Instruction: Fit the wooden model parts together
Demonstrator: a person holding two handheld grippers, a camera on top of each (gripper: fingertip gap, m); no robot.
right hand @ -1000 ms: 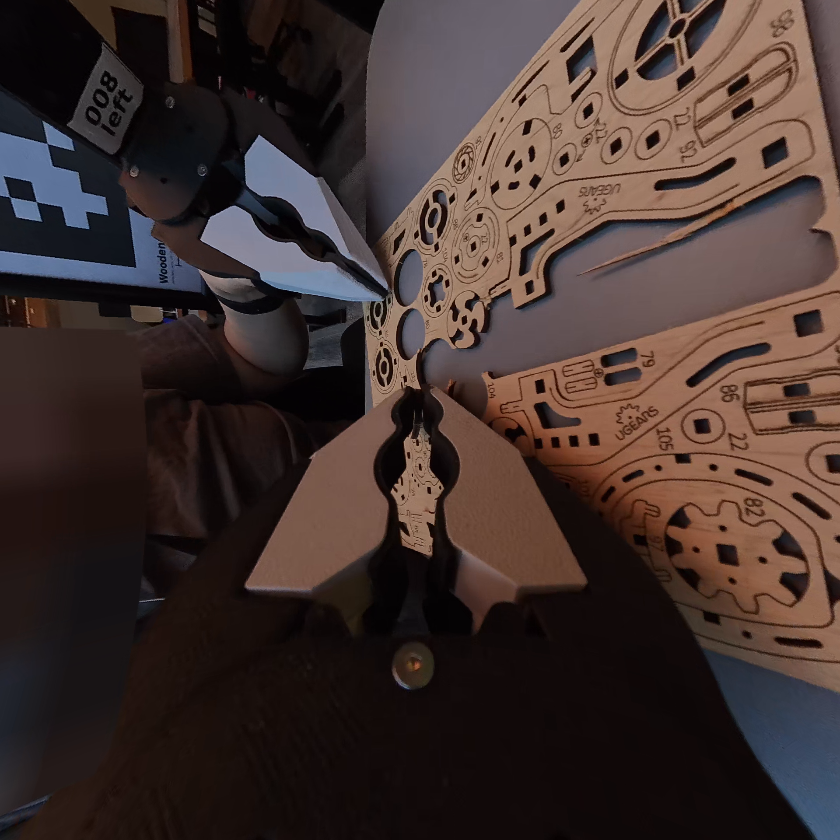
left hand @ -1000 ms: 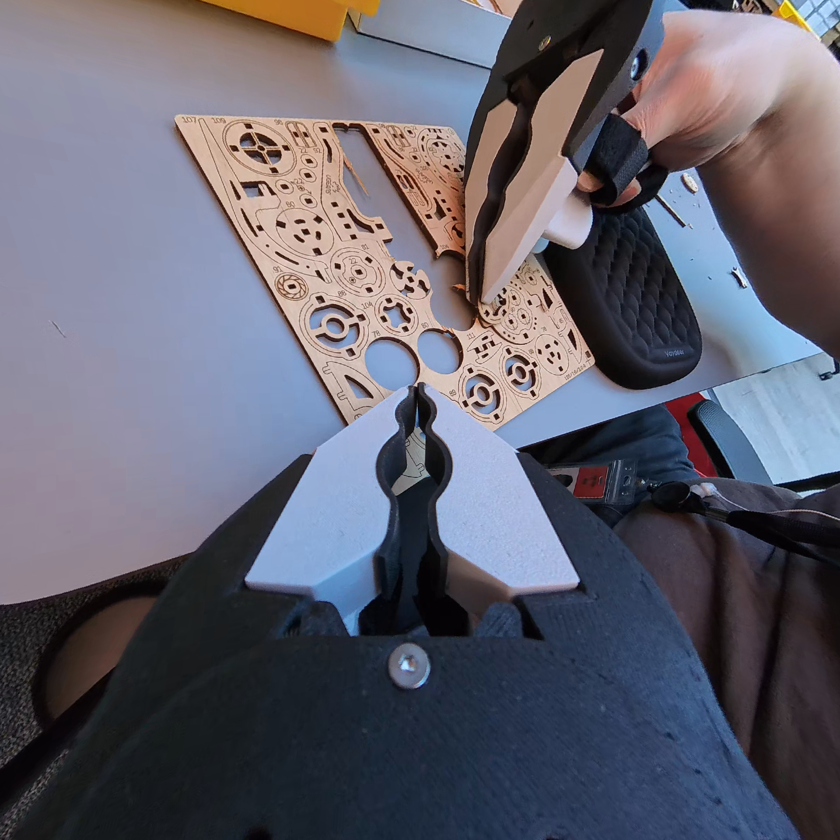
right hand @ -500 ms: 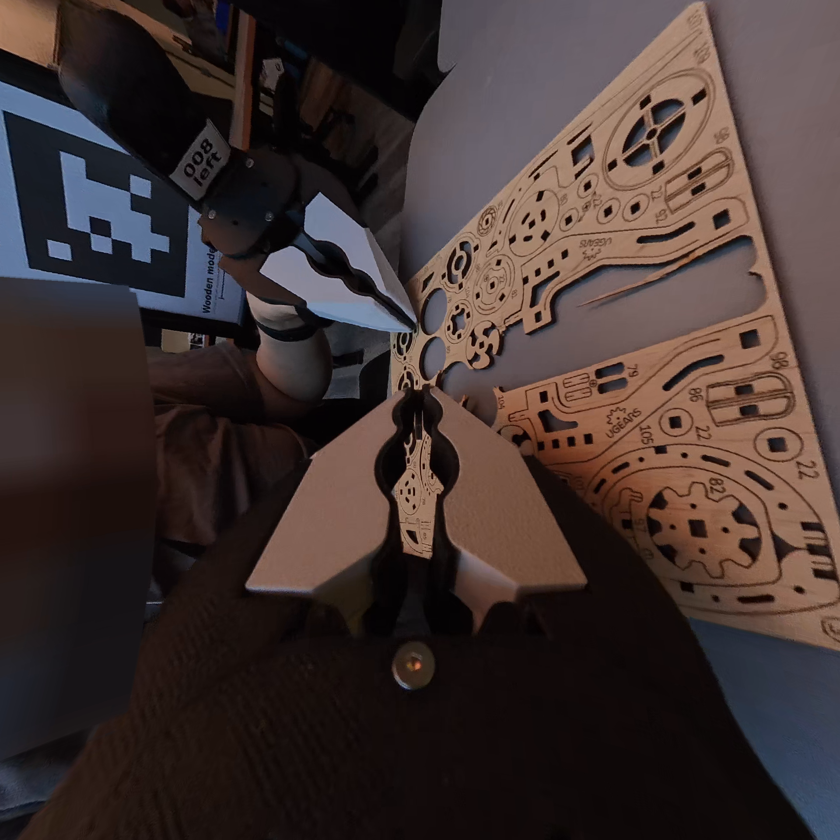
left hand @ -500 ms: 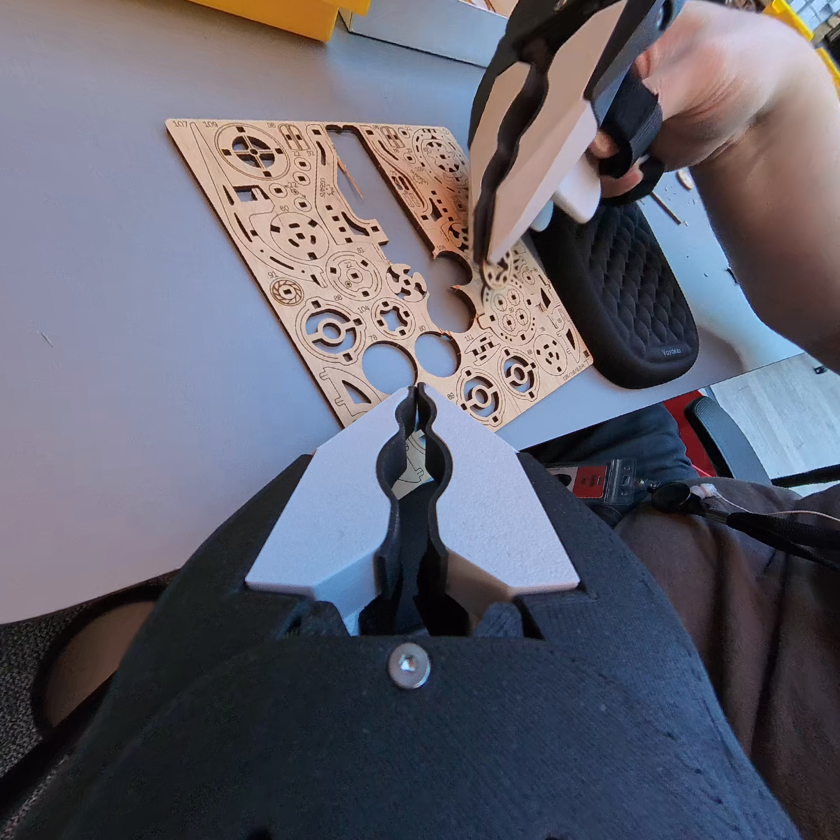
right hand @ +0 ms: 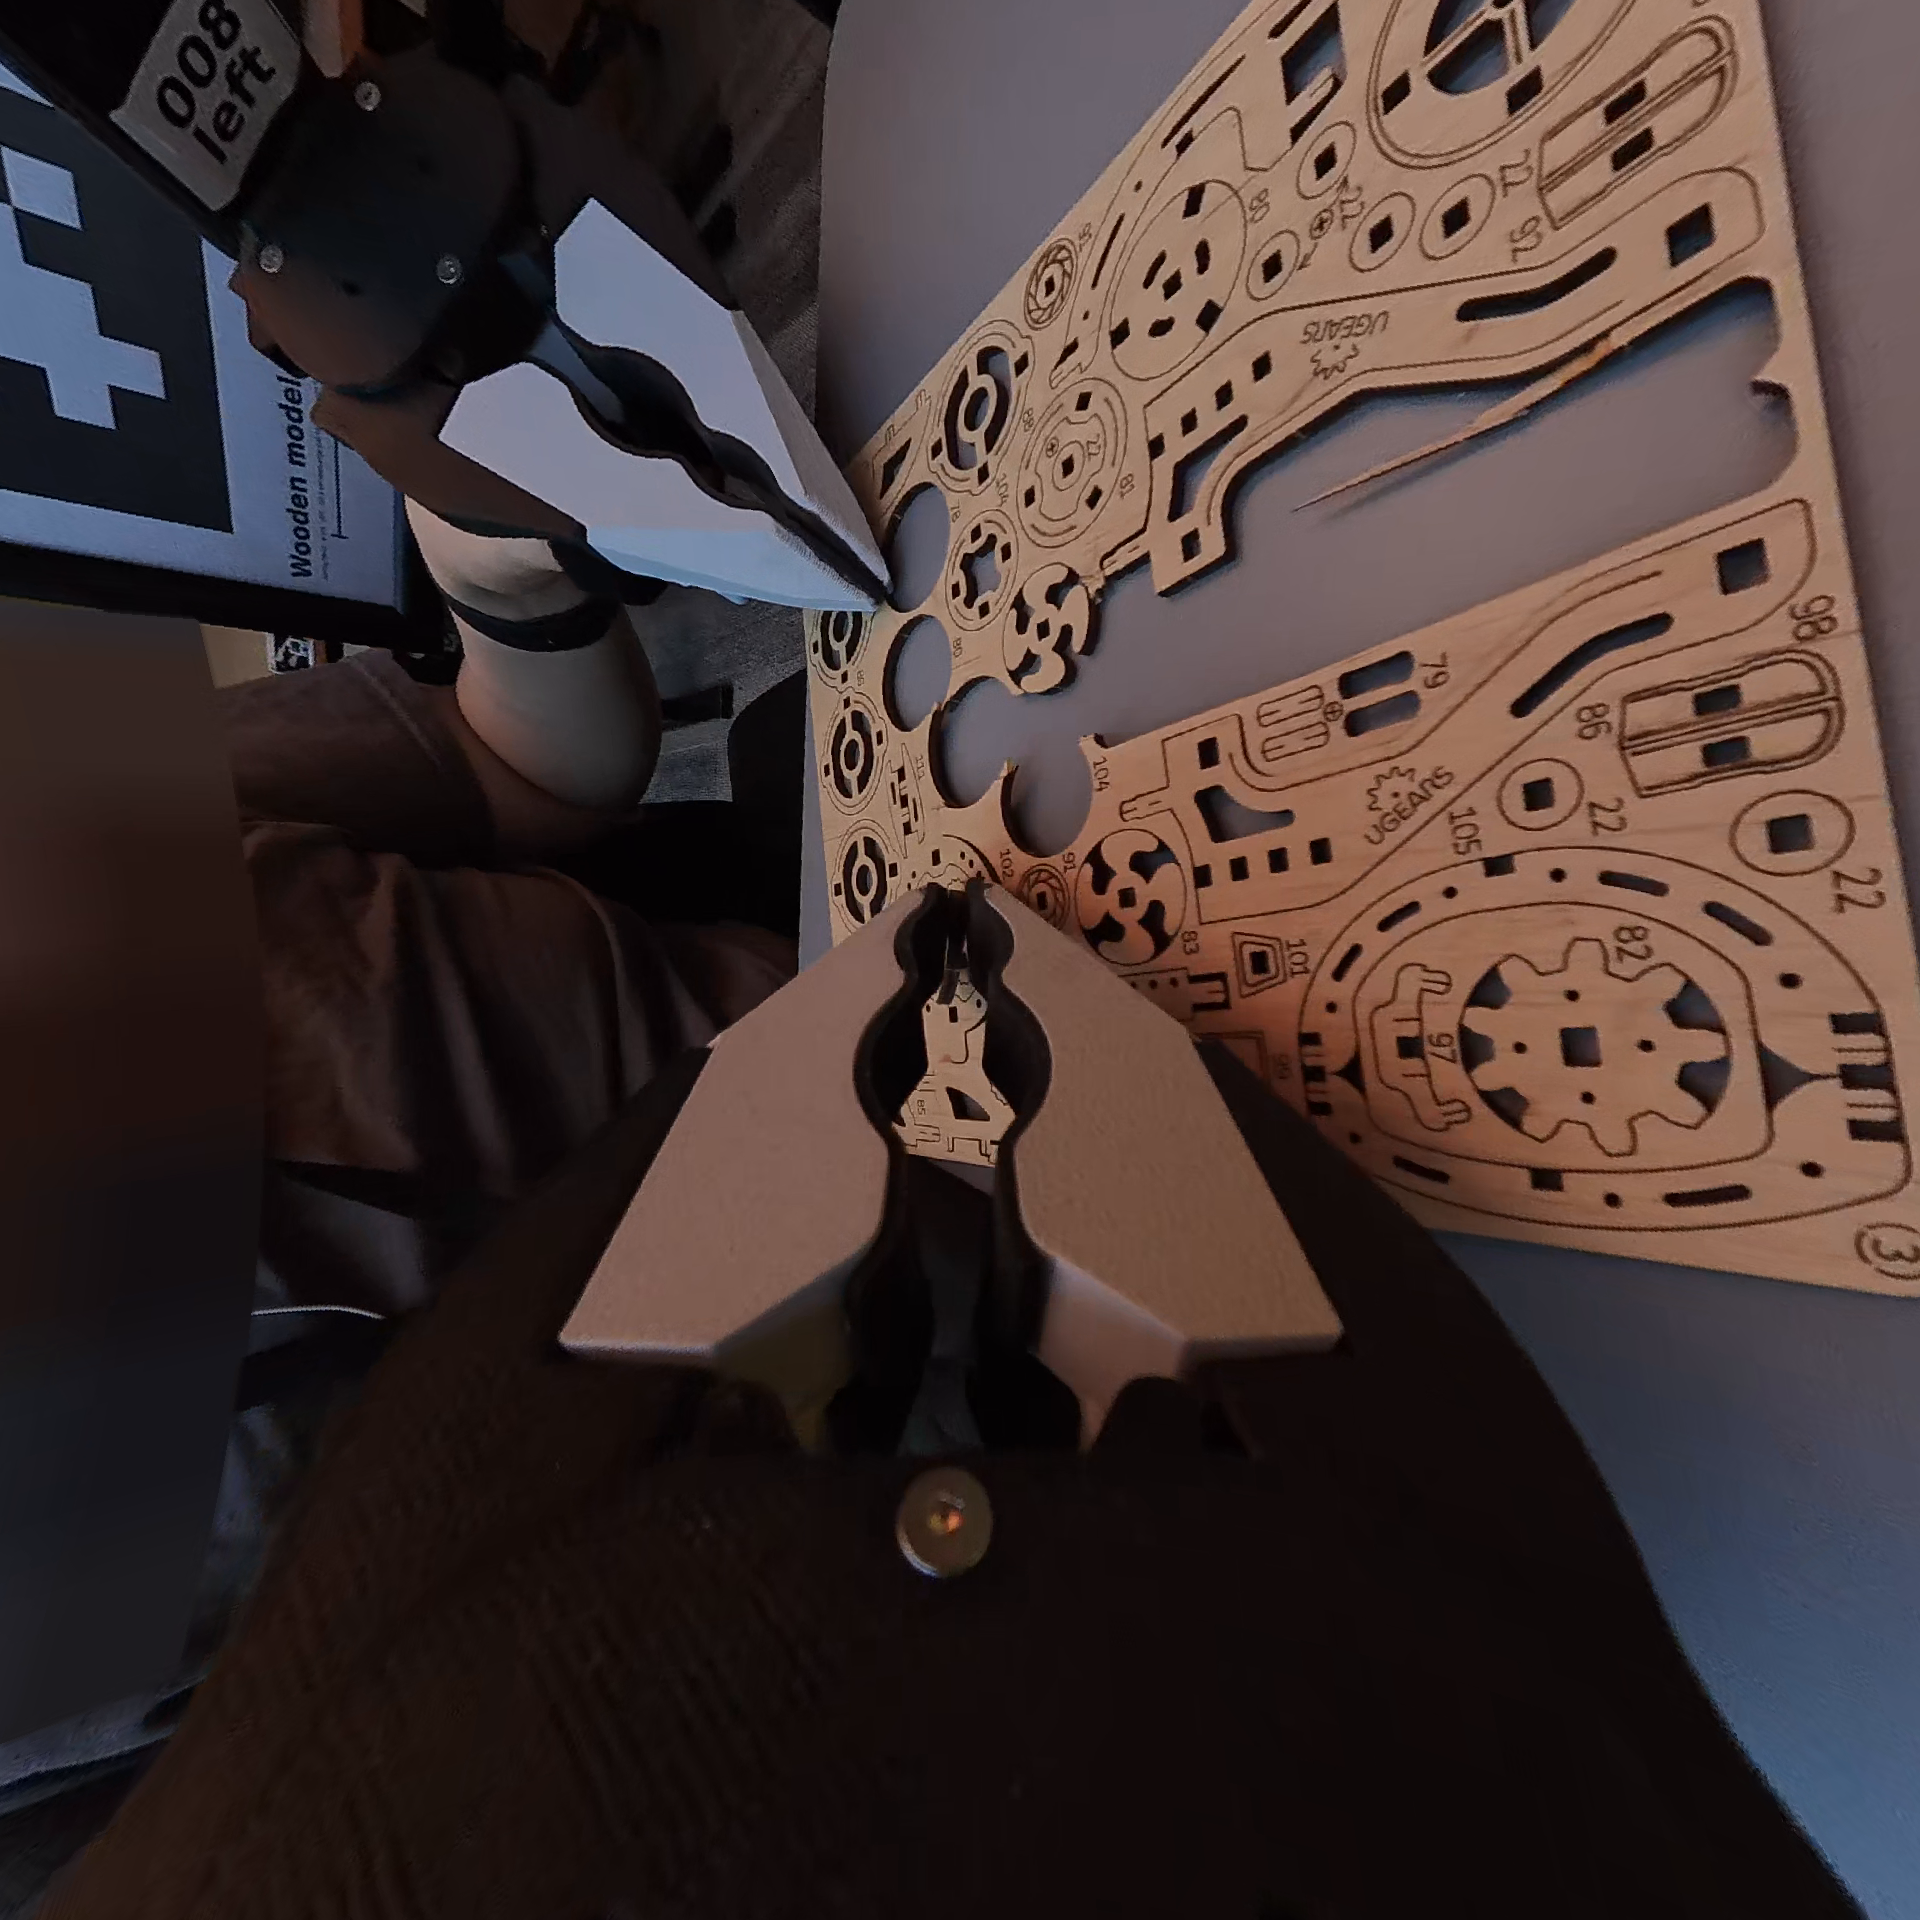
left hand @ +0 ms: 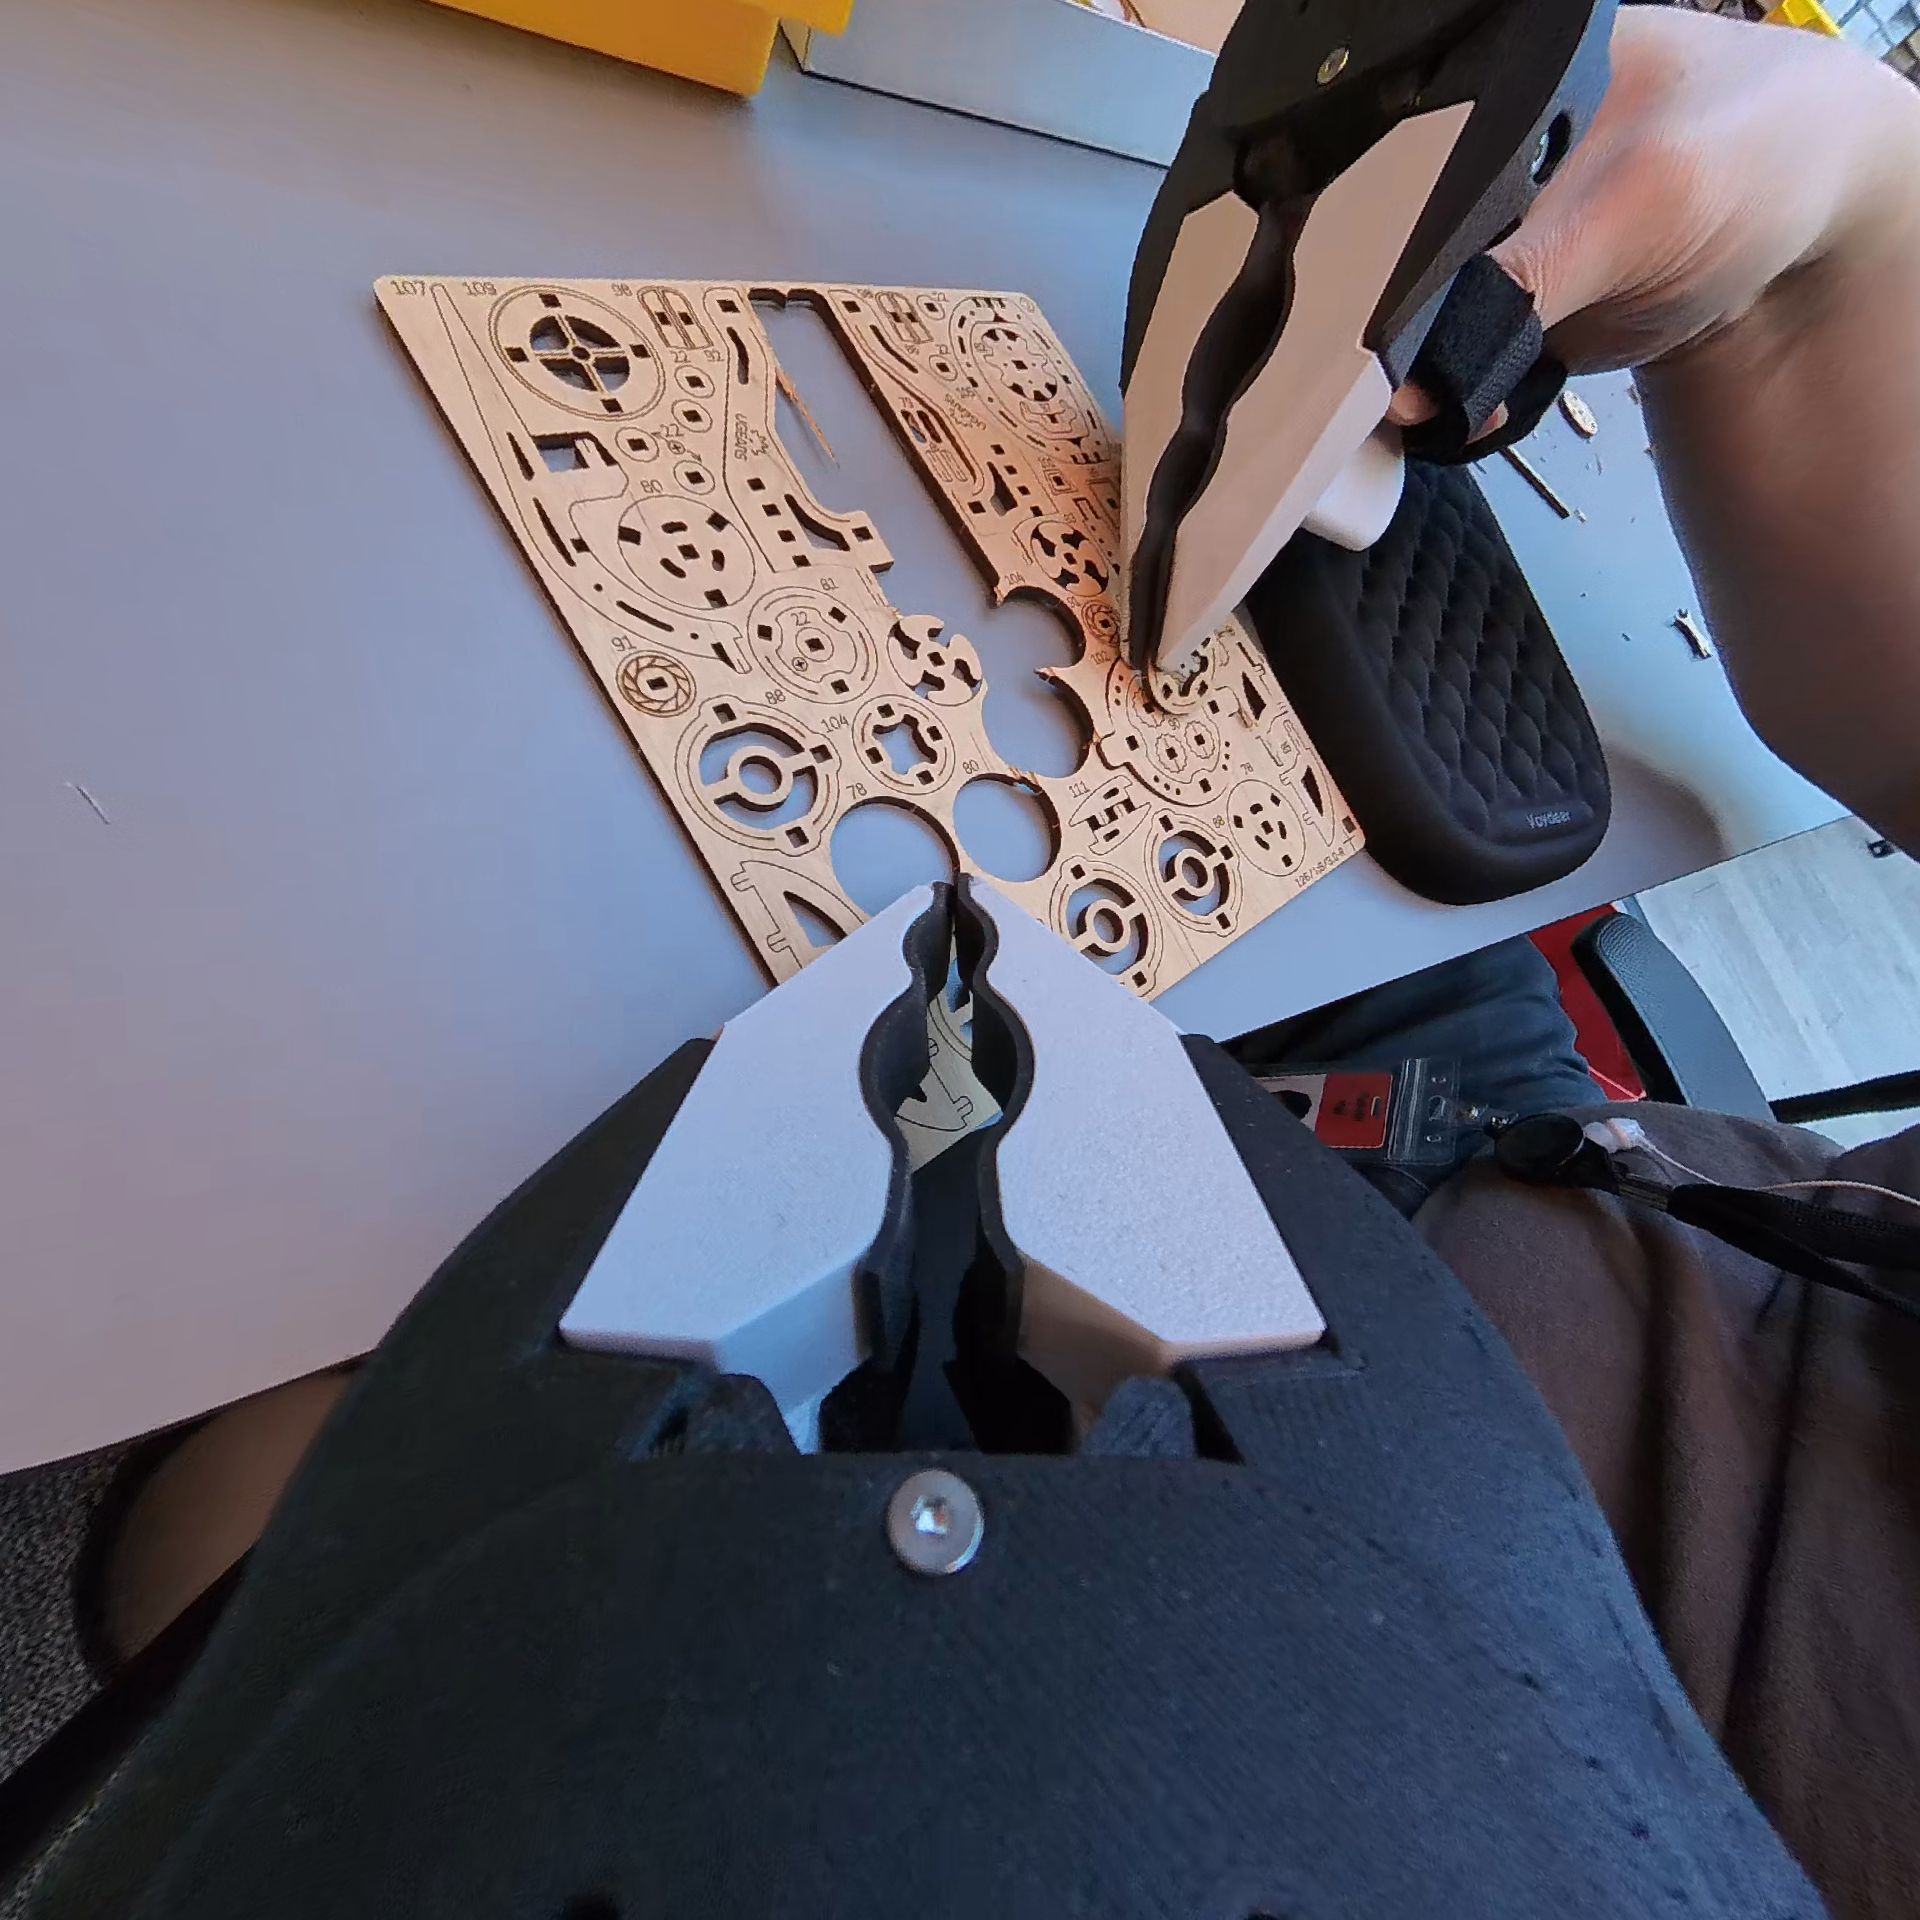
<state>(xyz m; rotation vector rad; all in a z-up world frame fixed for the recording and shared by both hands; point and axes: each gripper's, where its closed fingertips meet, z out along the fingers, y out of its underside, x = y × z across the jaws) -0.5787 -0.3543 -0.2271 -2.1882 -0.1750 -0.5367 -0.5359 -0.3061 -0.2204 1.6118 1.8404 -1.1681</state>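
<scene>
The wooden sheet [left hand: 748,582] lies flat on the grey table [left hand: 260,623], close to the table's near edge. It is full of cut shapes, and some round holes near its middle are already empty.

The right gripper [left hand: 1153,665] has come back down. Half a second ago its tip was lifted a little above the sheet. Now the tip presses on a round part [left hand: 1169,727] near the sheet's near right corner, beside the empty holes. Its fingers are almost together, with only a thin gap. I cannot tell if they pinch anything at the tip. In its own view the right gripper [right hand: 956,894] also sits right at the sheet [right hand: 1455,727], and the sheet looks bigger and closer than before.

I think this means the person is poking or prying at that part to free it from the sheet. No two parts are joined yet, so the task looks to be at its start.

The left gripper [left hand: 951,894] has hardly moved. It hovers by the near edge of the sheet, just above the table. Its fingers are nearly closed and hold nothing I can see. In the right view it [right hand: 862,592] points at the edge by the holes.

A black pad [left hand: 1455,675] lies just right of the sheet. A yellow box [left hand: 644,31] sits at the far side.
</scene>
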